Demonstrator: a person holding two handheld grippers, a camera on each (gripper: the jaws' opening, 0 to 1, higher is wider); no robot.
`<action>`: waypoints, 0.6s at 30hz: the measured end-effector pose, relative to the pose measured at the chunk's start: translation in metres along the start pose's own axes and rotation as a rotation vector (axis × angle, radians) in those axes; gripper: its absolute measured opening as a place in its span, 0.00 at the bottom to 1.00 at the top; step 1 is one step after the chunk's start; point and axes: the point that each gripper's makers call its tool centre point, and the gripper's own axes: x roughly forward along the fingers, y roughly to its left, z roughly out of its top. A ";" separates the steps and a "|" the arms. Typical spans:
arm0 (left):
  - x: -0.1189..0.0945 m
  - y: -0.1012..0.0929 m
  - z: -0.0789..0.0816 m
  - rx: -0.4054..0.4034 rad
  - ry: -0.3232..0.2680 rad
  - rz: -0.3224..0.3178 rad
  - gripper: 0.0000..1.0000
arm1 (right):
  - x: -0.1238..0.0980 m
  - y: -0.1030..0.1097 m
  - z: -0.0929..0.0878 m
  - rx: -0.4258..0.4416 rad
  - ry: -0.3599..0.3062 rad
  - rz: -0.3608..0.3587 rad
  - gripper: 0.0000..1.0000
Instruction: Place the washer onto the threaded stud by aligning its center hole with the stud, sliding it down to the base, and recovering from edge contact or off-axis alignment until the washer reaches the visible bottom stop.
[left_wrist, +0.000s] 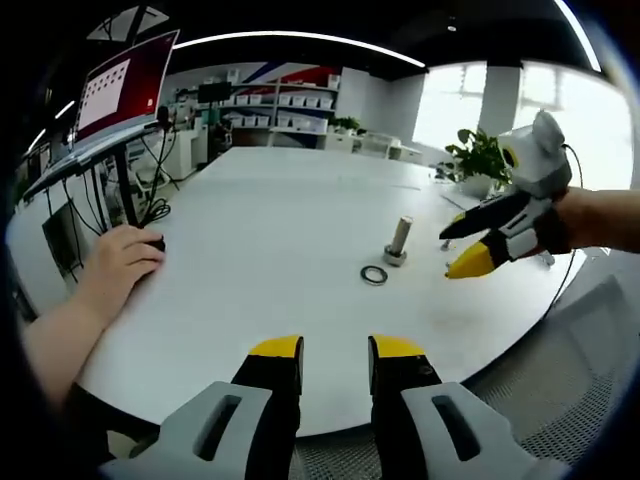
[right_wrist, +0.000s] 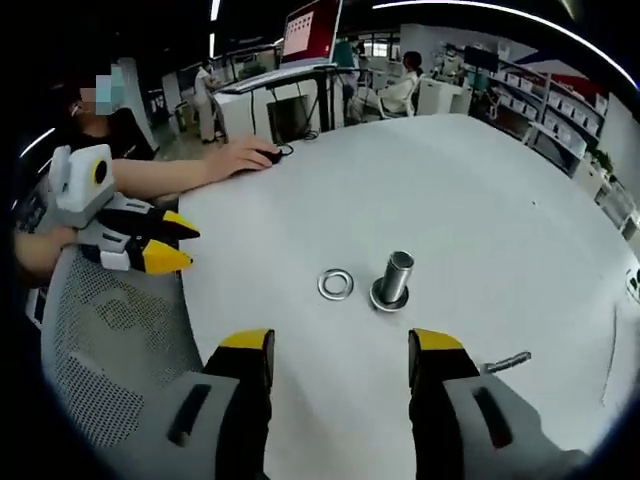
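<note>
Nothing is gripped yet, so the pick-up is judged not begun. From the left of the right gripper view, the left gripper (right_wrist: 180, 247) is seen off the table's (right_wrist: 480, 180) near edge, over a mesh chair (right_wrist: 110, 340), its jaws slightly parted and empty; in its own view the left jaws stand apart with only table between them. Further right, the washer (right_wrist: 336, 284) lies flat on the table, just beside the stud (right_wrist: 393, 280) but not touching it. The stud stands upright on its wider base. The right gripper (right_wrist: 340, 350) is held short of both, jaws wide and empty. Next, the washer is to be pinched by its edge, which is hard while it lies flat, then lifted and centred over the stud. A small metal pin (right_wrist: 508, 361) lies by the right jaw, clear of the path. A person's hand (right_wrist: 238, 156) rests on a mouse (right_wrist: 268, 155) at the far edge, below a laptop (right_wrist: 310, 30).
</note>
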 end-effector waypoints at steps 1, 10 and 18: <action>0.000 0.000 0.000 0.001 0.000 -0.001 0.24 | -0.005 0.005 -0.005 0.030 -0.012 0.008 0.56; 0.000 0.000 0.000 0.000 -0.003 -0.004 0.24 | -0.047 0.009 -0.043 0.066 0.006 -0.037 0.56; -0.001 -0.002 -0.001 0.006 0.005 -0.008 0.26 | -0.081 -0.006 -0.056 0.125 -0.046 -0.090 0.56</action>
